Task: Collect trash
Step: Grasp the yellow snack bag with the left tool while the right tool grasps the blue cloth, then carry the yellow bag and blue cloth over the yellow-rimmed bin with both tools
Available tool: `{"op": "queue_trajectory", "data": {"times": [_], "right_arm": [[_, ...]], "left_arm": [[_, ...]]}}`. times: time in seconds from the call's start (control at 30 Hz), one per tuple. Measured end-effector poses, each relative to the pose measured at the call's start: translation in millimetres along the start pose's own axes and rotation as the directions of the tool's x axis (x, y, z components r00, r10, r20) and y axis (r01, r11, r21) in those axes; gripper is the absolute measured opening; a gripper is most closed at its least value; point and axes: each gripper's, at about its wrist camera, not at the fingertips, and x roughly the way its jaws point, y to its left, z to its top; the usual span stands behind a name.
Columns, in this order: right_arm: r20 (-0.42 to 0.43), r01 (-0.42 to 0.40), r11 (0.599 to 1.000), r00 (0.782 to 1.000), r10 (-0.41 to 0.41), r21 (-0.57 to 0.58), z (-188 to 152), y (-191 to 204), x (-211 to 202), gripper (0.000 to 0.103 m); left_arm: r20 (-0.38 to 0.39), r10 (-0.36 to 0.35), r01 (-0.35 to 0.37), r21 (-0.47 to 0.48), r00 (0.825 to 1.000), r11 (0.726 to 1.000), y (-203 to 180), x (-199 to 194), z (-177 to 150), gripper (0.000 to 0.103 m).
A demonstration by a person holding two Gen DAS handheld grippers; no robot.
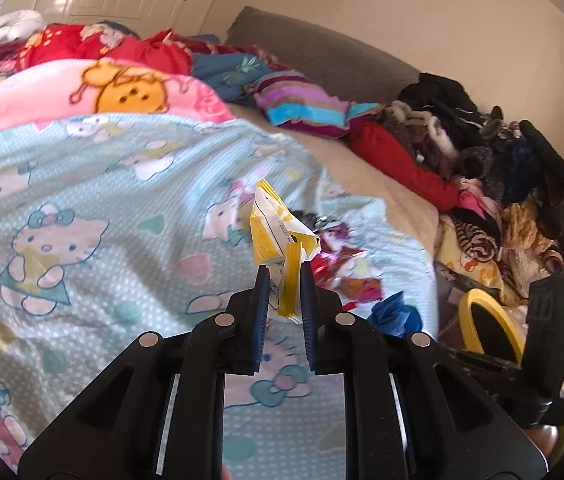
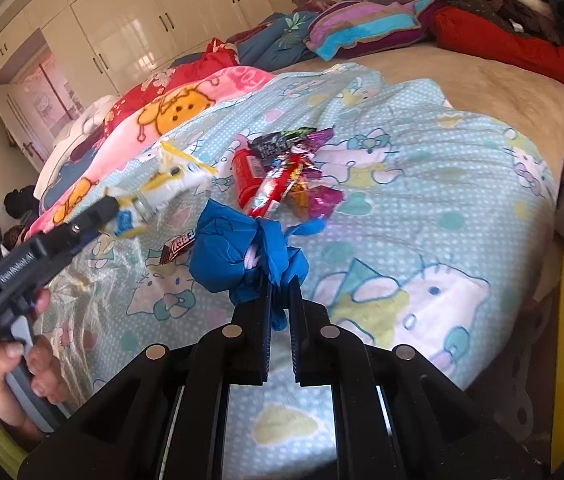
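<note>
We pinch a yellow wrapper (image 1: 278, 236) in our left gripper (image 1: 285, 276) and a blue glove (image 2: 242, 252) in our right gripper (image 2: 280, 300), both above the quilt (image 2: 421, 208).

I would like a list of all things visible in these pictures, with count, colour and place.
wrapper: one, yellow and white, held in the left gripper.
glove: one, blue, crumpled, held in the right gripper.
trash pile: several wrappers, red, purple, black, on the blanket.
small wrapper: one, brown, on the blanket left of the glove.
blanket: one, light blue with cartoon cats, on the bed.
clothes heap: many, dark and red, at the bed's right side.
bin: one, yellow rim, beside the bed.
wardrobe: one, white, behind the bed.
left gripper: black, shut.
right gripper: black, shut.
hand: one, on the left gripper's handle.
</note>
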Motion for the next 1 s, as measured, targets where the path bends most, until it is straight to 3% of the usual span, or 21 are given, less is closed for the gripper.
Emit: {"op": "queue_trajectory", "data": {"times": [0.33, 1.0], "right_arm": [[0.034, 0.011, 1.0, 0.999, -0.011, 0.007, -4.4, -4.2, -23.5, 0.008], [0.164, 0.076, 0.995, 0.983, -0.085, 0.063, 9.5, -32.9, -90.1, 0.007]], "left_arm": [[0.033, -0.049, 0.047, 0.043, 0.998, 0.998, -31.0, -14.3, 8.3, 0.009], [0.014, -0.152, 0.148, 0.144, 0.988, 0.978, -94.4, -20.9, 2.6, 0.005]]}}
